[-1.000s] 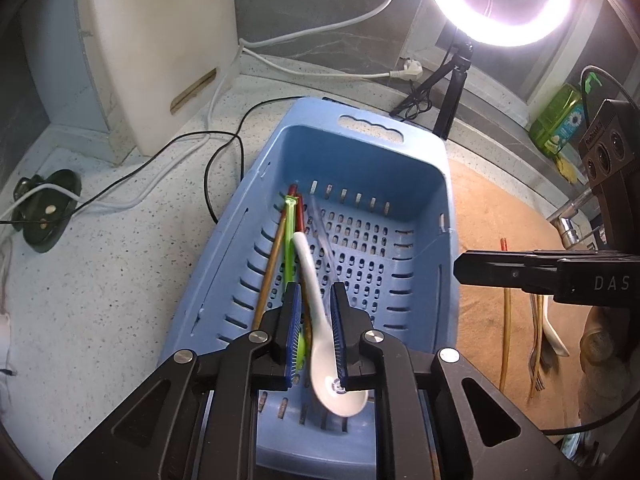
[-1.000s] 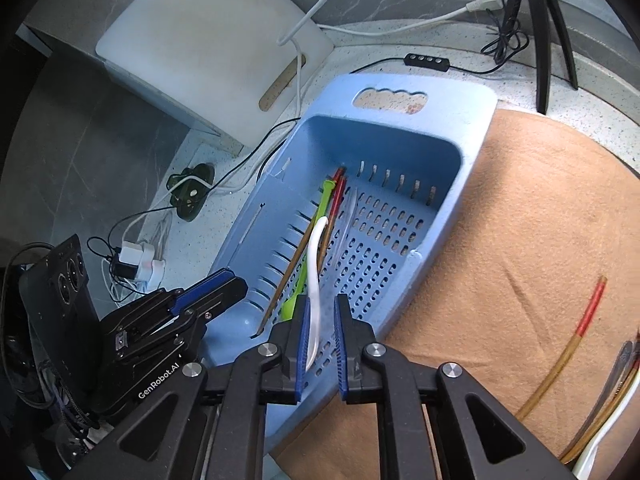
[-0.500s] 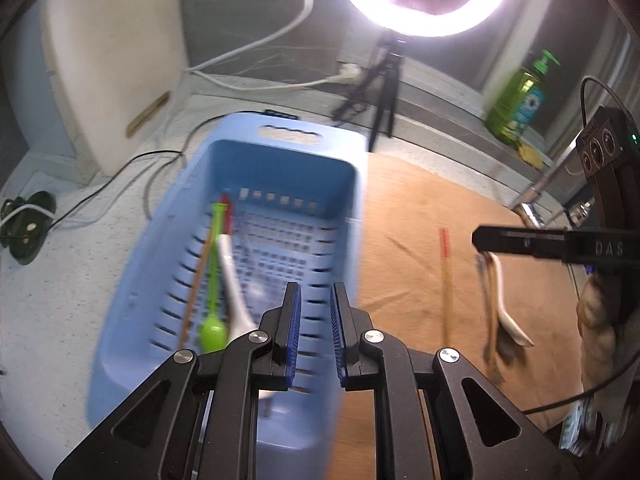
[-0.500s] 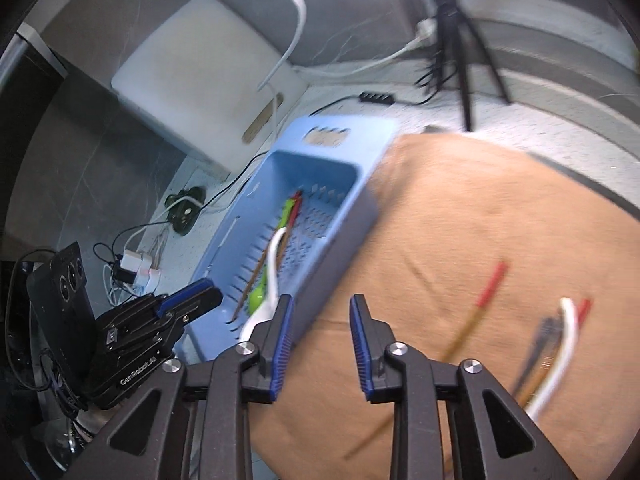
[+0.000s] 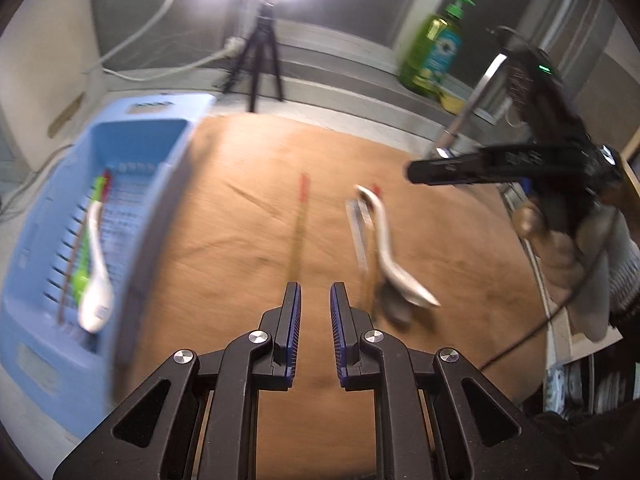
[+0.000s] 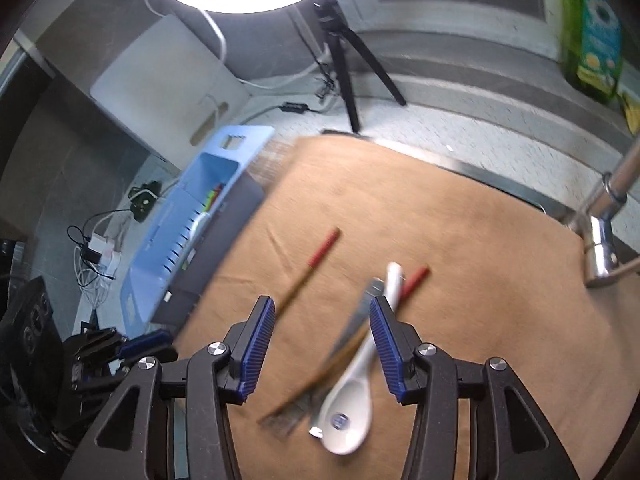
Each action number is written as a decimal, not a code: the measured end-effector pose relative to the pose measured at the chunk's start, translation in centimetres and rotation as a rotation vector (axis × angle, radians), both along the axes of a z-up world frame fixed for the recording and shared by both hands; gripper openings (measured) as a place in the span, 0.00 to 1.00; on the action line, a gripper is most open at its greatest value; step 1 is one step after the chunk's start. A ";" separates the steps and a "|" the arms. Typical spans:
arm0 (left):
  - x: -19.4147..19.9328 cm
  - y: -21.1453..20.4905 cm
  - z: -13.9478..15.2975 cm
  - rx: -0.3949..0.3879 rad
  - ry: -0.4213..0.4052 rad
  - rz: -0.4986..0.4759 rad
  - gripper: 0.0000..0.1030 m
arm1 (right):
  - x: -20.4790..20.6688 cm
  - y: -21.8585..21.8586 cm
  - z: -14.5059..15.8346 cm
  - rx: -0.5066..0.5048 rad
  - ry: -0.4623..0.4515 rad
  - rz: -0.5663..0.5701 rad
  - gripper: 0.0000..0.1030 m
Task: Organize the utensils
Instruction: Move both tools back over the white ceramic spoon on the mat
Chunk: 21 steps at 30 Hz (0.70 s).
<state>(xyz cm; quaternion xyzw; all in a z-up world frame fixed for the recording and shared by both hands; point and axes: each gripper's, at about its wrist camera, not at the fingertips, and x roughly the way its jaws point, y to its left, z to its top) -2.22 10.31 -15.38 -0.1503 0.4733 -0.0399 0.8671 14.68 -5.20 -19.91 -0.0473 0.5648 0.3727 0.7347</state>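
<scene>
A blue slotted basket (image 5: 168, 184) on the left holds a white spoon (image 5: 96, 280), a green utensil (image 5: 86, 256) and chopsticks. On the brown mat (image 5: 240, 240) lie a red-tipped chopstick (image 5: 300, 216), a second white spoon (image 5: 384, 248) and a metal fork (image 5: 360, 236). My left gripper (image 5: 314, 300) is empty, jaws narrowly apart, above the mat near the chopstick. My right gripper (image 6: 322, 320) is wide open and empty over the white spoon (image 6: 356, 384), fork (image 6: 352, 328) and chopsticks (image 6: 316, 260). The basket also shows at left in the right wrist view (image 6: 192, 232).
A ring light on a black tripod (image 6: 344, 60) stands behind the mat. A green soap bottle (image 5: 436, 48) and a metal faucet (image 6: 600, 236) are at the right. A white cutting board (image 6: 160, 84), cables and a plug (image 6: 144, 200) lie behind and left of the basket.
Both grippers swung right, from over the basket to over the mat. The right gripper let go of the white spoon in the basket and opened wide. The left opened a little.
</scene>
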 end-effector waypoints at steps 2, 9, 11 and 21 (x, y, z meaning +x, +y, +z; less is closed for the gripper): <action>0.2 -2.1 -0.1 -0.012 0.012 -0.017 0.15 | 0.4 -1.1 -0.8 0.003 0.035 0.001 0.44; 0.7 -7.0 -0.9 -0.058 0.046 -0.032 0.25 | 1.0 -2.5 -3.4 0.018 0.133 0.045 0.44; 1.0 -7.9 -1.3 -0.067 0.061 -0.026 0.29 | 0.9 -2.2 -4.0 0.021 0.153 0.059 0.44; 2.9 -9.9 -3.4 -0.079 0.115 0.009 0.29 | 1.8 -1.5 -7.7 0.011 0.250 0.021 0.35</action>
